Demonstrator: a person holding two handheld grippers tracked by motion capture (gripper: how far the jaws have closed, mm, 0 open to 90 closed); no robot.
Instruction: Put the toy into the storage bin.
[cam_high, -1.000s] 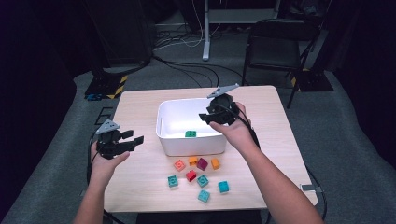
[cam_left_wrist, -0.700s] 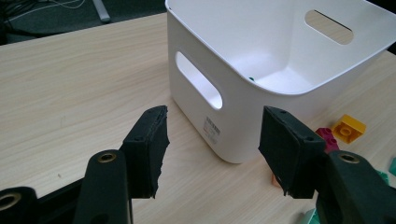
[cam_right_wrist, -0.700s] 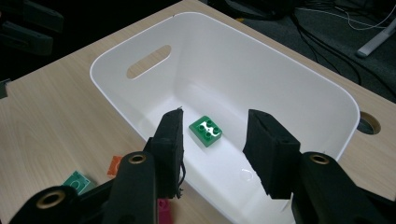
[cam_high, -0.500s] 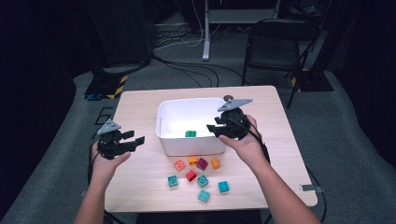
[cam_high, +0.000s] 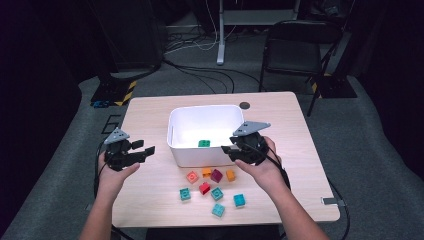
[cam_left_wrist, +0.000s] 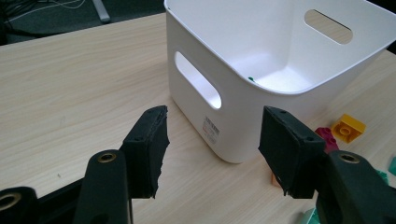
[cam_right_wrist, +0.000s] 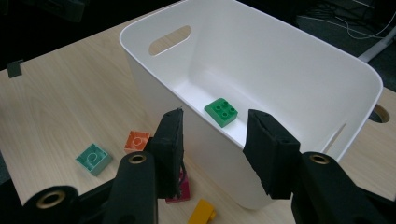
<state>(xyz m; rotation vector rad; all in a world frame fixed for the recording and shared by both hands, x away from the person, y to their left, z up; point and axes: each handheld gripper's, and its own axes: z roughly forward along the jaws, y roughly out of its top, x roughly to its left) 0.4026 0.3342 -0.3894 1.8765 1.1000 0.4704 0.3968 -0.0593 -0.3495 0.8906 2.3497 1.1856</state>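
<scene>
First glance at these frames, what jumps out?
The white bin in the middle of the wooden table, with a single green brick on its floor. Just in front of it lies a scatter of coloured bricks, orange, red, purple and teal. The right gripper hangs empty by the bin's near right corner above that scatter, while the left gripper sits open off to the bin's left.
</scene>
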